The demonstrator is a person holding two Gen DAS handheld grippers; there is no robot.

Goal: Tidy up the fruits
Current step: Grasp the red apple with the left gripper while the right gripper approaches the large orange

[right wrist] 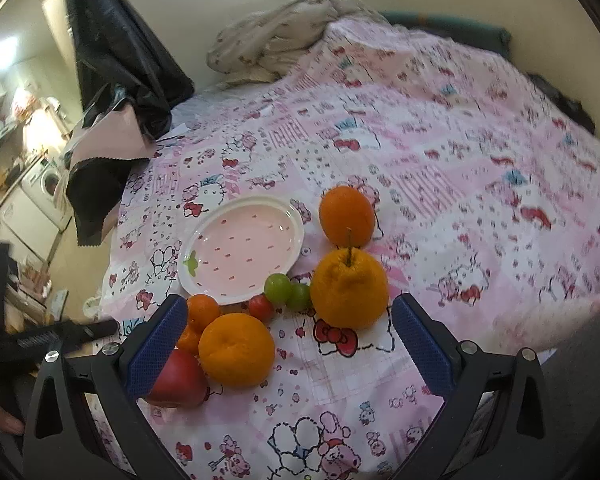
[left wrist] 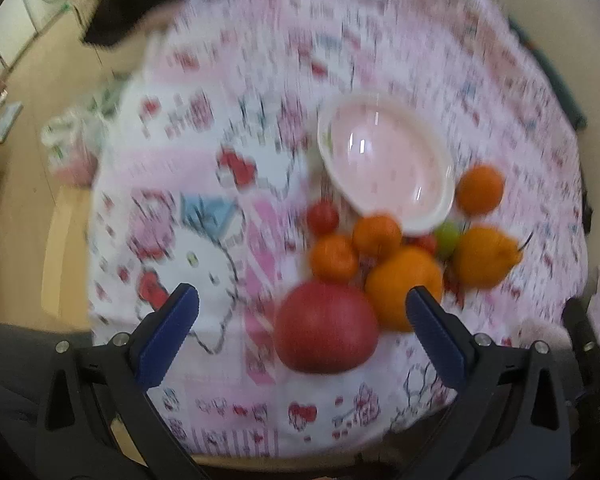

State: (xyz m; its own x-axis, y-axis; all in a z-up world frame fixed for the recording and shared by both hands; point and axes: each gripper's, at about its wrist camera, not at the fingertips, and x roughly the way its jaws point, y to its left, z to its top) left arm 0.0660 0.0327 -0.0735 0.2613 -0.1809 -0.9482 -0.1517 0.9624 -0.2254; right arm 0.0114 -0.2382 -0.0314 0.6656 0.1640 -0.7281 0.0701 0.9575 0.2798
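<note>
A pink strawberry-print plate lies empty on the patterned bedspread. Around it sit several oranges, a stemmed lumpy orange, a red apple, a cherry tomato and green grapes. My left gripper is open, hovering over the apple in a blurred view. My right gripper is open above the fruit cluster, its left finger covering part of the apple.
The bedspread covers a bed that drops off at the left to a wooden floor. A black bag and crumpled cloth lie at the far edge. A plastic bag sits on the floor.
</note>
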